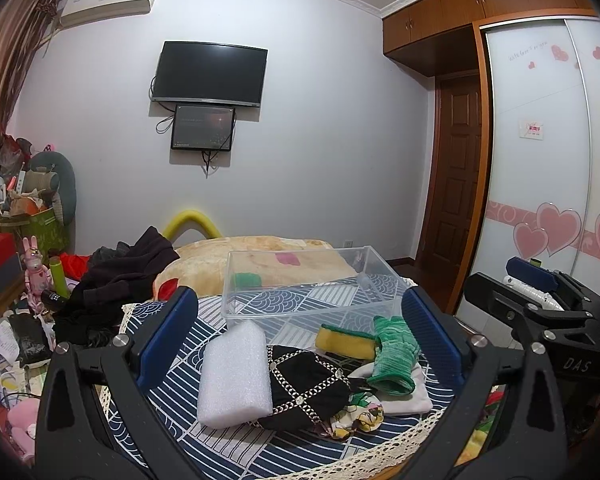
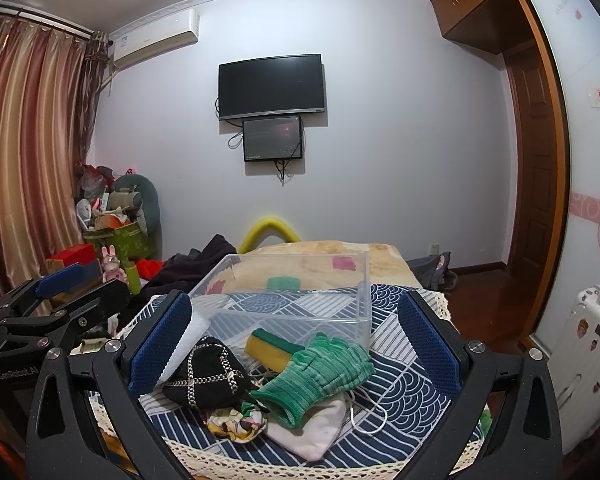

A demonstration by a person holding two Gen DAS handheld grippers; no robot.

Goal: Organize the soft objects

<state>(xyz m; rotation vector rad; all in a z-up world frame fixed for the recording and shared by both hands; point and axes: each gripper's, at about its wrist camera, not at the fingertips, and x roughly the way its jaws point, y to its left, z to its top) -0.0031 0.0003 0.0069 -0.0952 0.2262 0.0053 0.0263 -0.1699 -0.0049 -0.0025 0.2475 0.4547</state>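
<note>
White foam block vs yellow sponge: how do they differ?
The white foam block is plain white and the larger of the two; the yellow sponge is yellow with a green scrub layer. The foam block lies left of the black pouch, the sponge beside the green glove. Both lie on the patterned cloth, outside the clear plastic bin.

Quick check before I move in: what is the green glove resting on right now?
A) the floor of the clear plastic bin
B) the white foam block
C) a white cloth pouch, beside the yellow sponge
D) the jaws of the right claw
C: the green glove lies across the white cloth pouch next to the yellow sponge, in front of the clear plastic bin, with the right claw open and holding nothing.
</note>
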